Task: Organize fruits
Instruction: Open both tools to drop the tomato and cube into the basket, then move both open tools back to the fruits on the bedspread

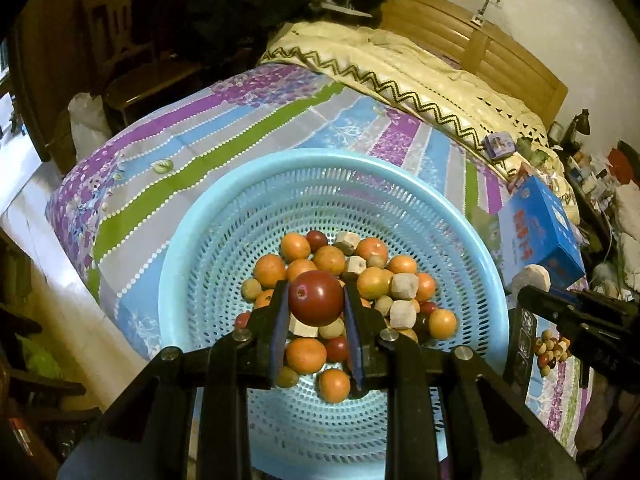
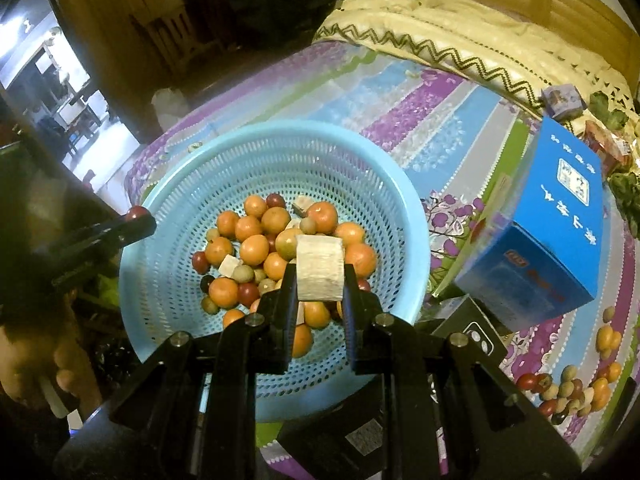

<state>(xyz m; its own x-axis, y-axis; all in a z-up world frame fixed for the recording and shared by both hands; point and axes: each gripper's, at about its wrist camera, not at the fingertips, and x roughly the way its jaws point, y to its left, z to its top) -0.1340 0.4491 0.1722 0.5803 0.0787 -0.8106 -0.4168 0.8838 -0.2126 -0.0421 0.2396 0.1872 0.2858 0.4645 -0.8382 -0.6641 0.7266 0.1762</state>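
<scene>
A light blue perforated basket (image 1: 208,220) (image 2: 400,200) sits on the striped bedspread and holds several orange fruits (image 1: 295,246) (image 2: 253,249), dark red fruits, small greenish ones and pale cut chunks. My left gripper (image 1: 316,300) is shut on a dark red fruit (image 1: 316,298) and holds it above the pile. My right gripper (image 2: 319,276) is shut on a pale cut chunk (image 2: 319,274) above the basket. The right gripper with its chunk (image 1: 532,278) shows at the right of the left wrist view. The left gripper with its red fruit (image 2: 138,213) shows at the basket's left rim.
A blue box (image 1: 540,232) (image 2: 552,232) stands right of the basket. A second small heap of fruits (image 2: 576,384) (image 1: 550,350) lies on the bedspread at the right. A cream quilt (image 1: 400,68) and a wooden headboard lie beyond. Black boxes (image 2: 476,336) sit by the basket's right.
</scene>
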